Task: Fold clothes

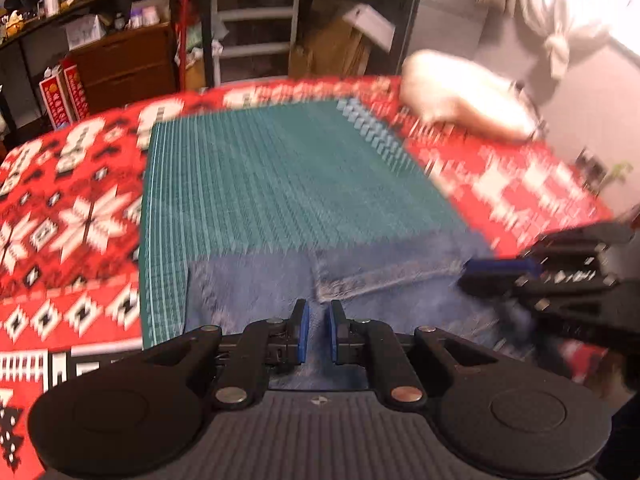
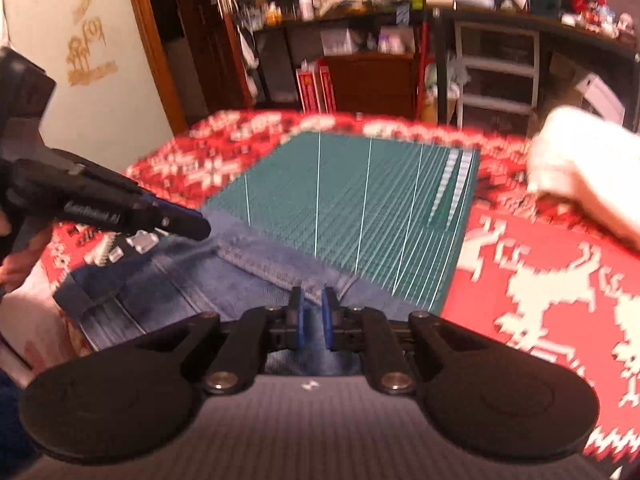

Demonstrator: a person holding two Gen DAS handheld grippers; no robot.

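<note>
Green mat; jeans between fingers.

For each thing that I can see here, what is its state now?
Jeans: lying on the mat's near edge, partly folded, gripped by both grippers.
Left gripper: shut on the jeans.
Right gripper: shut on the jeans.
Green cutting mat: flat on the blanket.
Red patterned blanket: spread out.
White garment: bundled on the blanket.
</note>
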